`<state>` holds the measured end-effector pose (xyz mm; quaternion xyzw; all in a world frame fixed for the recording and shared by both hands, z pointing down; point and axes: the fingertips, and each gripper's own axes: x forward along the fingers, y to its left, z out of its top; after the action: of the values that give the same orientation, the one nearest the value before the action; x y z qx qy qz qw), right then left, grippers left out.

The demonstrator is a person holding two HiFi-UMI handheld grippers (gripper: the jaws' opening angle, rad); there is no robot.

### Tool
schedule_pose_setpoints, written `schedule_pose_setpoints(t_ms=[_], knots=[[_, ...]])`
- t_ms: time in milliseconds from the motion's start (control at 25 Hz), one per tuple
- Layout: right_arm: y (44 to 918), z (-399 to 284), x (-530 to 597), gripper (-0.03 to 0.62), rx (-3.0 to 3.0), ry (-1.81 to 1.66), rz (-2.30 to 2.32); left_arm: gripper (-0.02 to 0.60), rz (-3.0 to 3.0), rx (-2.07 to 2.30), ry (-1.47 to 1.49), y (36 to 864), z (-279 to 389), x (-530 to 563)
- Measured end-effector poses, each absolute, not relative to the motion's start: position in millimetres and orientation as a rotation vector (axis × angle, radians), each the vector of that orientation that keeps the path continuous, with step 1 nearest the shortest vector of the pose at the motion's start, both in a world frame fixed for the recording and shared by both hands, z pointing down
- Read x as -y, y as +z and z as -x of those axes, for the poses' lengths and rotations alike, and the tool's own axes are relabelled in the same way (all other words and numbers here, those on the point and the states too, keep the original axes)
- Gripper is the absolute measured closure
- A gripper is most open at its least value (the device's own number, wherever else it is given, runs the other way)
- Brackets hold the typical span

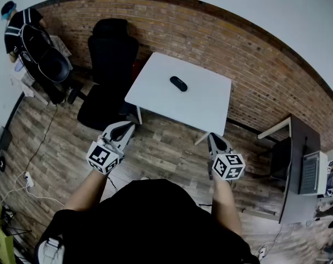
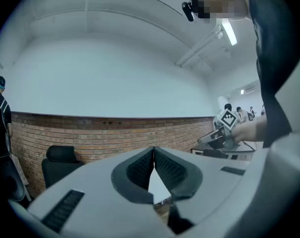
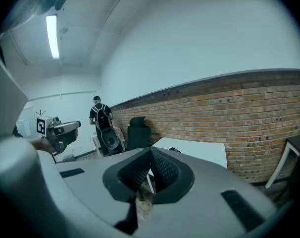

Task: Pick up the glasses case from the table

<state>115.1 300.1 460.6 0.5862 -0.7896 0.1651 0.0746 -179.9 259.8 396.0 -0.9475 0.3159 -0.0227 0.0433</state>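
The left gripper (image 1: 125, 127) and right gripper (image 1: 214, 138) are held closed on nothing, well short of the white table (image 1: 155, 92). Jaws should be opened before the dark glasses case (image 1: 178, 83), lying mid-table, is approached and straddled across its narrow width.

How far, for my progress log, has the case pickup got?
Done: nothing; the case lies untouched on the table. In hand: the left gripper and right gripper, both shut and empty, are held short of the table. Left: reach it, open, grip and lift.
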Motion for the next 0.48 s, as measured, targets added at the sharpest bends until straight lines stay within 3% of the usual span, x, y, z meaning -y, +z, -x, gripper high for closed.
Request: schedule_pose_setpoints(t_ms=[480], knots=[[466.5,-84.6,-290.1,0.577,2.361,0.528,-1.781,0.571,2.903,-0.935,-0.075,396.5,203.0,-243.7]])
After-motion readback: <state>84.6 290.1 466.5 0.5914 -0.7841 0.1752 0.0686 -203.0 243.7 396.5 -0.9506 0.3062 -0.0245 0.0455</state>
